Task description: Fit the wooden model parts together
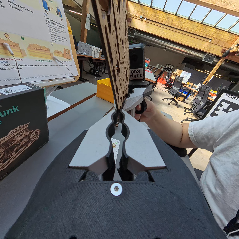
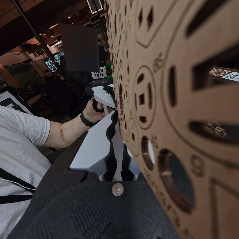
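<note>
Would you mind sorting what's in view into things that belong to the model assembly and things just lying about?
In use:
- wooden parts sheet, held upright
- left gripper, shut on the sheet's lower edge
- right gripper, also at that edge
- model box
- instruction board

Lying about:
- yellow bin
- office chairs
- white boxes stack

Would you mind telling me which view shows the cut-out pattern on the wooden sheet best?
The right wrist view: the sheet fills its right half face-on, so circles, slots and holes show clearly, though blurred. The left wrist view shows the sheet nearly edge-on, standing upright from the left tool, with the right tool beside its lower edge.
</note>
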### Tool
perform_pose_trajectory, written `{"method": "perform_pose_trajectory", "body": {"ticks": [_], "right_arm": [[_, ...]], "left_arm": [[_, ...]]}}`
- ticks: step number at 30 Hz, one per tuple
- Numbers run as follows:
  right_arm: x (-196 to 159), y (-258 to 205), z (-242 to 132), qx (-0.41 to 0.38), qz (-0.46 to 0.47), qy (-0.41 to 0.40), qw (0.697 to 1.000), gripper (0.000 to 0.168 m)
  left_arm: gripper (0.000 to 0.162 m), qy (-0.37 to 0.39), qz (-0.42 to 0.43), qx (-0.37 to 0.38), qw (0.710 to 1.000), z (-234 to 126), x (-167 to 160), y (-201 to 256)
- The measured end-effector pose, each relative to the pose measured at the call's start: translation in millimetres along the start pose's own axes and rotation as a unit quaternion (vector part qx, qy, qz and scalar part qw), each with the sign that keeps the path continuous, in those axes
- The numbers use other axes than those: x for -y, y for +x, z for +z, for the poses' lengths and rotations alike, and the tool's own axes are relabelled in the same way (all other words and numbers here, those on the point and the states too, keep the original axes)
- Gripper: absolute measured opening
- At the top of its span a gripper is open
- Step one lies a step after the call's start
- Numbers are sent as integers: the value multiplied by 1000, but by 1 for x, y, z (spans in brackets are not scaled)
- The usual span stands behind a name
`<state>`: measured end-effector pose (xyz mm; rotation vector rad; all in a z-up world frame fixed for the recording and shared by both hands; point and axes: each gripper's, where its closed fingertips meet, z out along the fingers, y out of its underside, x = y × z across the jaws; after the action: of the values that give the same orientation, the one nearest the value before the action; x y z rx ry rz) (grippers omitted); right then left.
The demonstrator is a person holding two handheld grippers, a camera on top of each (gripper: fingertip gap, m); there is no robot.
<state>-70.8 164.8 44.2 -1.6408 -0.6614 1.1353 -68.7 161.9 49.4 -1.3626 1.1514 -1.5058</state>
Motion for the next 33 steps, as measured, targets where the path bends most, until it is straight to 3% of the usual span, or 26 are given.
{"method": "perform_pose_trajectory", "body": {"ticks": [7,10,12,16,19,21,33], "right_arm": [[-1,6,0,-22,-8,-3,1000,0],[5,-2,1,4,-5,25,1000,0],[15,-4,-3,19,20,67,997,0],[25,0,-12,18,32,98,995,0],[25,-4,-10,24,31,101,994,0],[28,-7,-10,37,36,112,992,0],[28,-2,-11,29,41,119,992,0]], "left_arm": [[1,4,3,13,1000,1,-2,-5],[2,35,-5,-23,999,-2,5,-1],[11,34,-13,-28,999,-2,4,-2],[9,8,-5,-50,999,9,-5,11],[10,14,-24,-66,997,18,-8,17],[0,33,-39,-69,996,18,-5,16],[7,51,-68,-95,992,18,-5,16]]}}
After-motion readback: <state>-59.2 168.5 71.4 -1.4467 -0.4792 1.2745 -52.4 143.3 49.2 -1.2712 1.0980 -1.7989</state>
